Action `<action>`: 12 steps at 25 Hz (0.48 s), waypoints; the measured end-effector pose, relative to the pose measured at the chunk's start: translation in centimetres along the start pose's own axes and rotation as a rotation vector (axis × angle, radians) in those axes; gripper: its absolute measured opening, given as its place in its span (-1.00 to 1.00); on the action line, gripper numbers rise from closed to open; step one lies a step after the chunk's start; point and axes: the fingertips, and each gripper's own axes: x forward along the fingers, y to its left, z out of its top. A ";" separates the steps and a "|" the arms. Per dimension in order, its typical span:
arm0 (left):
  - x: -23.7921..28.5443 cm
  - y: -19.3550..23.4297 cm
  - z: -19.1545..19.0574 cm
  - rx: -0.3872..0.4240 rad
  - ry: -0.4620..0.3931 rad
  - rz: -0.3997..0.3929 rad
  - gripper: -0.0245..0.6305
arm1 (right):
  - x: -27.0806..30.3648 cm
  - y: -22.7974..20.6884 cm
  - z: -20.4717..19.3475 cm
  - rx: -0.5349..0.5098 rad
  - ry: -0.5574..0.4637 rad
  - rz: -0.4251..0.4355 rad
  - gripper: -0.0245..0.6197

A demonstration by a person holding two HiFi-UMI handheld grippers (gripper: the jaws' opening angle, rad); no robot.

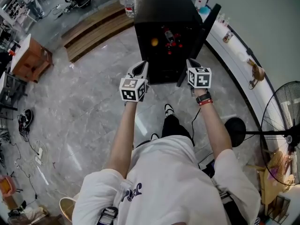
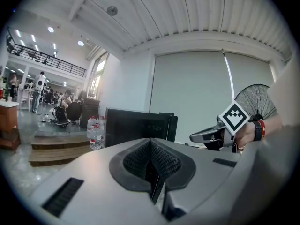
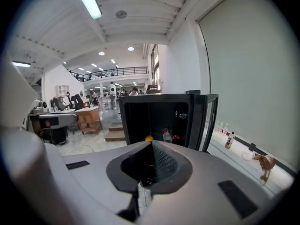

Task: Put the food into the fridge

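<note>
The fridge (image 1: 161,11) stands at the top centre of the head view, with its door (image 1: 204,29) open. The food is inside: an orange (image 1: 154,42) and a bottle (image 1: 169,36). Just below it in the frame are the left gripper (image 1: 140,69) and the right gripper (image 1: 192,63), both with jaws clenched on nothing.

R. gripper (image 3: 151,158): jaws together, pads meeting, nothing btwn them.

Straight ahead: black fridge (image 3: 133,118), door (image 3: 208,121) swung open to the right. Interior dark. Low inside, an orange round item (image 3: 148,138). A red-capped bottle (image 3: 167,136) is just beside it, w/ a small red item (image 3: 176,137) at the bottle's right. Shelf detail not legible.

Left of fridge: wooden steps (image 3: 115,134), wooden desk (image 3: 89,118) further left, people (image 3: 112,95) standing in bkgd, faces not discernible.

Right side: plain wall w/ low ledge (image 3: 243,149). On it a small bottle (image 3: 229,139), upright, and a brown object (image 3: 266,163), well apart.

Overhead: ribbed ceiling, strip light (image 3: 87,1) lit. Balcony rail (image 3: 112,71) at rear.
</note>
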 end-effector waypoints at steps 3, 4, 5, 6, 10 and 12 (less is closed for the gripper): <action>-0.7 0.0 0.2 0.010 -0.009 0.015 -0.87 | -1.2 0.3 0.6 -0.009 -0.037 -0.014 -0.88; -1.0 0.0 0.2 0.014 -0.011 0.021 -0.87 | -1.6 0.4 0.7 -0.006 -0.050 -0.017 -0.88; -1.2 0.0 0.3 0.018 -0.013 0.027 -0.87 | -2.0 0.4 0.8 0.000 -0.062 -0.020 -0.88; -1.4 0.0 0.4 0.022 -0.015 0.034 -0.87 | -2.4 0.4 0.9 0.007 -0.073 -0.023 -0.88; -2.1 -0.3 1.2 0.037 -0.031 0.050 -0.87 | -4.0 0.6 1.0 0.034 -0.110 -0.029 -0.88; -2.4 -0.4 1.6 0.043 -0.039 0.058 -0.87 | -4.8 0.8 1.0 0.049 -0.125 -0.028 -0.88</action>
